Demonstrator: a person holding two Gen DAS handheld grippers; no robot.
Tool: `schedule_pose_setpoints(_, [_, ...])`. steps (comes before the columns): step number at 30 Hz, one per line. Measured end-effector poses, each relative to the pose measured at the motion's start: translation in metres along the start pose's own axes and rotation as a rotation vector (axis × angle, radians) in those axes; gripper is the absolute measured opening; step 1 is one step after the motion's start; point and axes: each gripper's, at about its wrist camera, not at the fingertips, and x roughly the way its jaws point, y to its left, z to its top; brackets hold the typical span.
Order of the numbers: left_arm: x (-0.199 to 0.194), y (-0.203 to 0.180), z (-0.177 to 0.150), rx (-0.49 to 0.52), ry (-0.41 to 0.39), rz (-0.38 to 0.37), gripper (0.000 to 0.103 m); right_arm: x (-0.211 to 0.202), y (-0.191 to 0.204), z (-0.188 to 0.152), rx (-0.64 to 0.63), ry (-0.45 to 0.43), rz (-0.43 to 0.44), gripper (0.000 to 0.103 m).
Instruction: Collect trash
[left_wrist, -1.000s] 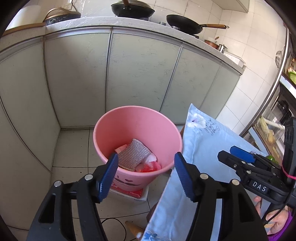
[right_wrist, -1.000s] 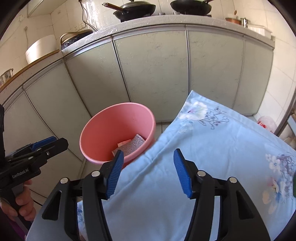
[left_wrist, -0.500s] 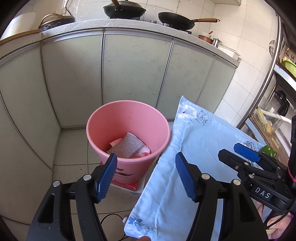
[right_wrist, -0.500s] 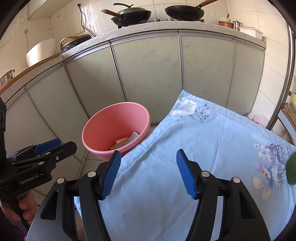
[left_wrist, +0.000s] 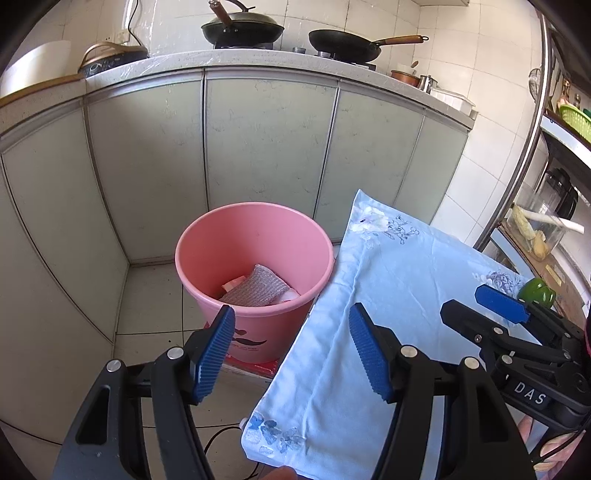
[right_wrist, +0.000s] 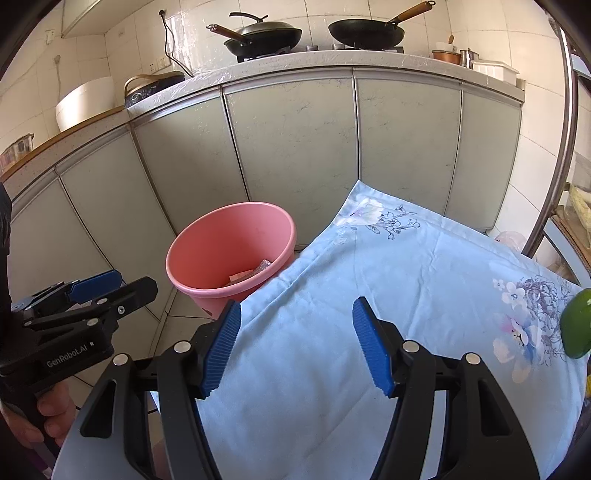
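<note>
Both my left tongs and my right tongs stand spread with nothing between the pads. The pink bin sits on the floor at the centre of the left view, just beside the worktop's left edge, with a silvery pad and pale scraps already in it. The blue floral cloth over the worktop looks bare ahead of me; the only thing on it is a green object at the right edge of the right view. If that is the next piece, I would swing the right tongs over it and close across its middle before carrying it to the bin. It is cut off by the frame, so I cannot tell what it is, and the scraps under the pad are too hidden to name.
</note>
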Motion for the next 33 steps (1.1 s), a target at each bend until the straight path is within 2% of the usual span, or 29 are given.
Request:
schedule_pose_setpoints(15, [-0.009, -0.009, -0.006, 0.018, -0.028, 0.039, 0.059, -0.008, 0.001, -0.007, 0.007, -0.019, -0.002, 0.064])
schedule_pose_setpoints(33, [-0.012, -0.006, -0.009, 0.009, -0.036, 0.031, 0.058, -0.018, 0.009, -0.007, -0.013, -0.074, -0.019, 0.064])
